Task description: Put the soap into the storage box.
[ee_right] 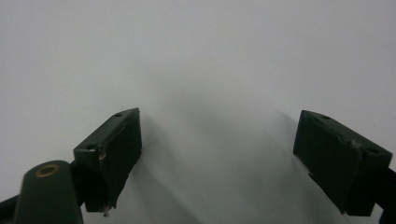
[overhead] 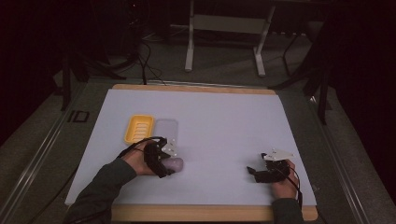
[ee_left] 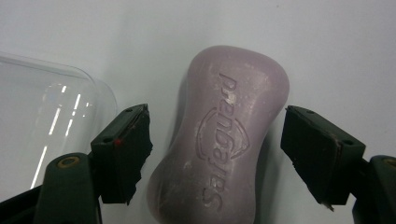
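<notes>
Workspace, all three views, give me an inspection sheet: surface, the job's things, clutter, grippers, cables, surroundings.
Surface: white sheet on a wood-edged table, clean.
Job's things: purple soap bar lying flat, embossed lettering up; yellow soap dish and clear lid side by side behind it.
Clutter: nothing seen.
Grippers: left gripper open, straddling the soap bar, pads apart from it; right gripper open over bare sheet, nothing between its jaws.
Cables: black cable looping from the left gripper; another trails from the right gripper along the wrist.
Surroundings: dim room, grey floor, white stand legs and floor cables beyond the table.
</notes>
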### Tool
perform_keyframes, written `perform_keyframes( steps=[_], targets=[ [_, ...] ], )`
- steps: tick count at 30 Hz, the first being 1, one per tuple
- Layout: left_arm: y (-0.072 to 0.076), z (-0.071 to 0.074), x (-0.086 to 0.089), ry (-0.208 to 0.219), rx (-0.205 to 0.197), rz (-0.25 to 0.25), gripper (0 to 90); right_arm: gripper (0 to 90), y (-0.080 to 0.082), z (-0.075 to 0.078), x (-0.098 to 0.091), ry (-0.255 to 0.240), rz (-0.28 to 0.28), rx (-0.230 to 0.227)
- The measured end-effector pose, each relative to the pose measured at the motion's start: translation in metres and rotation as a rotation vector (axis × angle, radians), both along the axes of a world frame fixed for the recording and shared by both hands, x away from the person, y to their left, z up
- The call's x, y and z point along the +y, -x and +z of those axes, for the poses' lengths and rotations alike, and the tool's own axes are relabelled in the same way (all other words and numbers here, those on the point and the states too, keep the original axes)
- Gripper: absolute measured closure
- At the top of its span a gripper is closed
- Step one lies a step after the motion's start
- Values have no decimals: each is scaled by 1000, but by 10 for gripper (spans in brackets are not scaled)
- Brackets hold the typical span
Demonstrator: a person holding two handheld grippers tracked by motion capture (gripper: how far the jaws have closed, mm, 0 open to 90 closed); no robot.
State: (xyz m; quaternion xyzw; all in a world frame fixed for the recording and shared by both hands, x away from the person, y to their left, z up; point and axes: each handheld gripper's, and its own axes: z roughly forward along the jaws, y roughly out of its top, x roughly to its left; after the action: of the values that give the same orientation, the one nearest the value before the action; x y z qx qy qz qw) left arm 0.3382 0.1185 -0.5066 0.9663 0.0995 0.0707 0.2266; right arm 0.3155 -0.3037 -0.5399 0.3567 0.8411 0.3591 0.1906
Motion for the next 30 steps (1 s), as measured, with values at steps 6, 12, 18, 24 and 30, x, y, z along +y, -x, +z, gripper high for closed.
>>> perform_keyframes(
  steps=[6,12,18,24,30],
  targets=[
    [-1,-4,-4,-46,0,-21,279,150,0,0,0,-1,-1,2],
    [-6,0,-9,-90,19,-13,373,149,0,0,0,-1,-1,2],
    [-12,4,-14,-145,35,-1,425,150,0,0,0,-2,-1,4],
    [-20,4,-14,-165,93,4,464,150,0,0,0,-2,0,4],
    [-25,6,-20,-239,124,-15,464,150,-1,0,0,-3,-1,5]
  ],
)
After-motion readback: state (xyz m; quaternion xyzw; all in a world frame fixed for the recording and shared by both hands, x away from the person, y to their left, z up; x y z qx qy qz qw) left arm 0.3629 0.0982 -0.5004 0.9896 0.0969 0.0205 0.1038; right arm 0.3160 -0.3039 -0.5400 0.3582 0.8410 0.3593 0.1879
